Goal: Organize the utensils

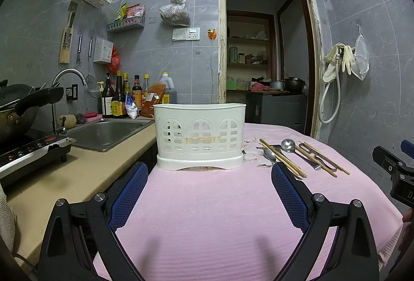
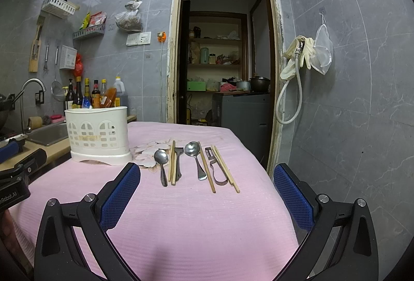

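Note:
A white plastic utensil holder (image 1: 200,135) (image 2: 98,133) stands upright on the pink tablecloth (image 1: 207,203) (image 2: 196,216). To its right lie two metal spoons (image 2: 161,159) (image 2: 192,151), wooden chopsticks (image 2: 172,162) (image 2: 225,167), a dark utensil (image 2: 178,159) and a metal peeler (image 2: 213,164), side by side. The same row shows in the left wrist view, with a spoon (image 1: 288,145) and chopsticks (image 1: 283,160). My left gripper (image 1: 208,172) is open, facing the holder. My right gripper (image 2: 207,175) is open, short of the utensil row. Both hold nothing.
A beige counter (image 1: 77,172) with a steel sink (image 1: 108,133), an induction cooker (image 1: 31,151) and a pan (image 1: 18,107) runs along the left. Sauce bottles (image 1: 124,97) stand behind the sink. An open doorway (image 2: 225,61) is behind the table.

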`<action>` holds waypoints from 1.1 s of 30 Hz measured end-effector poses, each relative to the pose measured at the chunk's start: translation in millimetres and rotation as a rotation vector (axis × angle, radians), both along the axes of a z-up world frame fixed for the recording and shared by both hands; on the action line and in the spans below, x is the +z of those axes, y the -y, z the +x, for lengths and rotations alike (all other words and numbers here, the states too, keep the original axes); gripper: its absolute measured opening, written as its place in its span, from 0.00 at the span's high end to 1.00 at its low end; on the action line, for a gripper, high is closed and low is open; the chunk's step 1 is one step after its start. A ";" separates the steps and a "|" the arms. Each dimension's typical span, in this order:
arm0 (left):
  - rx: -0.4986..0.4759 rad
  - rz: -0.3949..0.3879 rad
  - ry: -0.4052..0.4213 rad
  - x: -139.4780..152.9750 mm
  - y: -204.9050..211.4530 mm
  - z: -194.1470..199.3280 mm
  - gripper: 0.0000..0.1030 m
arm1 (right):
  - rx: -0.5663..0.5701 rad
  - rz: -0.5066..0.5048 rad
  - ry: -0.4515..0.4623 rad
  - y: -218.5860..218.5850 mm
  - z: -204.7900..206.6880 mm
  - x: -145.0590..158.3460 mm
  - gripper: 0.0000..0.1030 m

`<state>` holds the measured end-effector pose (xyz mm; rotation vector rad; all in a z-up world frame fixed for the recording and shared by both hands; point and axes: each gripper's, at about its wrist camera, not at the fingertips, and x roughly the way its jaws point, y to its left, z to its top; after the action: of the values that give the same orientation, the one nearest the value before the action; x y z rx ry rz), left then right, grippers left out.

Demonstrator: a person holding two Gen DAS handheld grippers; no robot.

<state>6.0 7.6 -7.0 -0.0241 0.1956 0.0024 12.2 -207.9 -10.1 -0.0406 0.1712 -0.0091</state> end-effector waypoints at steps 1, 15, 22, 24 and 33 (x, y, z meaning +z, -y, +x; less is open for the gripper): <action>0.000 0.000 0.000 0.2 0.2 0.0 0.09 | 0.000 0.000 0.000 0.0 0.0 0.0 0.00; -0.001 0.000 -0.001 0.1 0.5 0.0 0.09 | 0.007 0.001 -0.001 -5.9 2.5 2.7 0.00; 0.000 0.001 -0.004 -0.7 -1.9 0.9 0.09 | 0.007 0.002 -0.002 -6.7 2.5 2.6 0.00; 0.000 0.000 -0.003 -0.6 -1.4 0.7 0.09 | 0.007 0.001 -0.002 -6.3 2.7 2.6 0.00; -0.001 0.002 -0.011 -1.6 -3.8 3.1 0.09 | 0.012 0.007 -0.014 -5.9 6.5 0.0 0.00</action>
<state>9.1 11.4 -8.6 -0.0216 0.2061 0.0015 18.8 -202.0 -10.1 -0.0352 0.1854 0.0040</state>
